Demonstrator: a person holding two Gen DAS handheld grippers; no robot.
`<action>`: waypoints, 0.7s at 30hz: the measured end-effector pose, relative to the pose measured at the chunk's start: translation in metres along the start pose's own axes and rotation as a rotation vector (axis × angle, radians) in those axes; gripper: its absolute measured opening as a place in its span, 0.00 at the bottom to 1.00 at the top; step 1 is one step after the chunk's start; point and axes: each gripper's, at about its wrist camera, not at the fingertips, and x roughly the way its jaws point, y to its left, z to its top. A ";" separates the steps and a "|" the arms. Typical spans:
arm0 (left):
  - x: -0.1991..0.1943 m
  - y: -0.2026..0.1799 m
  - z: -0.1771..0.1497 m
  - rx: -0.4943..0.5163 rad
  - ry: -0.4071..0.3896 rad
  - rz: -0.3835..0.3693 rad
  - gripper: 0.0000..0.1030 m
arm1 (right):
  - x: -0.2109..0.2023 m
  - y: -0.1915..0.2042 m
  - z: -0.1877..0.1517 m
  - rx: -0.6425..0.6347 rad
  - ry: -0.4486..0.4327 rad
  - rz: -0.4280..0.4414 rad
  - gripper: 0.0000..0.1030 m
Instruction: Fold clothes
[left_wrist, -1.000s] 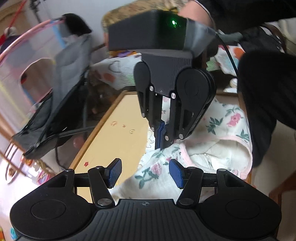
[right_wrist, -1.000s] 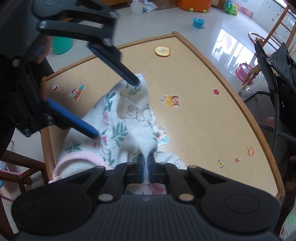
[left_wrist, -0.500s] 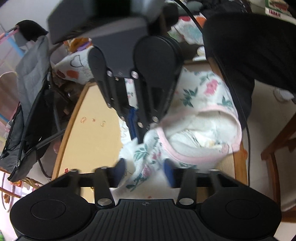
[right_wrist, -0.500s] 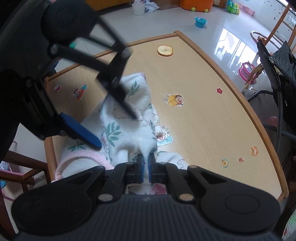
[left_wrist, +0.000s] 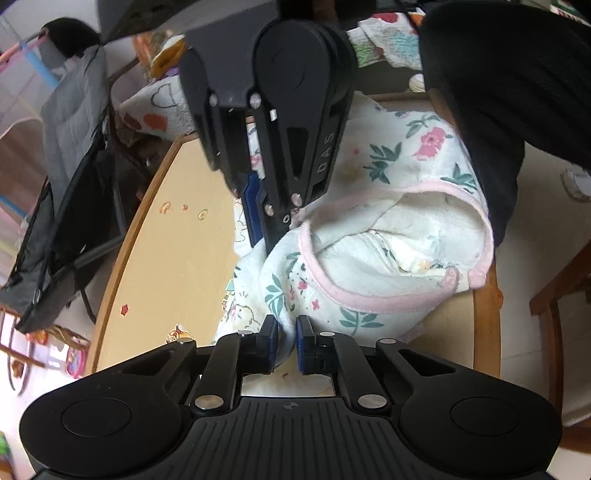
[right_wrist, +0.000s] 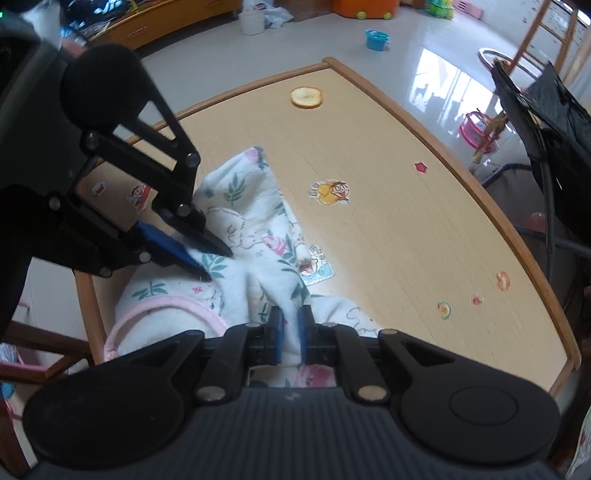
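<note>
A white floral baby garment (left_wrist: 406, 166) with pink trim lies bunched on the wooden table (left_wrist: 177, 240), at its near left corner in the right wrist view (right_wrist: 243, 206). My left gripper (left_wrist: 286, 339) is closing, and a fold of the garment near the pink edge fills the narrow gap between its blue pads. It comes in from the left in the right wrist view (right_wrist: 218, 266). My right gripper (right_wrist: 291, 332) pinches another ridge of the same fabric; its jaws ease slightly apart while still pressing it. It hangs over the garment in the left wrist view (left_wrist: 264, 240).
A round yellow disc (right_wrist: 306, 98) lies at the table's far end, among cartoon stickers (right_wrist: 328, 192). A black folded stroller (right_wrist: 546, 147) stands beside the table's curved edge. A person's dark-clad leg (left_wrist: 498, 92) and a wooden chair (left_wrist: 554, 295) are next to the garment's side.
The left gripper's jaws went from wide apart to closed on a fold of the garment as it sank toward the cloth. The right gripper kept its place and its hold.
</note>
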 end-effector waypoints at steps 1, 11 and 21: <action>0.001 0.000 -0.001 -0.013 0.001 0.006 0.10 | -0.002 0.000 -0.001 0.008 -0.008 -0.007 0.09; 0.013 -0.007 -0.014 -0.109 -0.008 0.029 0.10 | -0.054 0.005 -0.039 0.158 -0.175 -0.126 0.16; 0.020 -0.004 -0.032 -0.232 -0.086 0.020 0.10 | -0.096 0.037 -0.099 0.293 -0.234 -0.192 0.24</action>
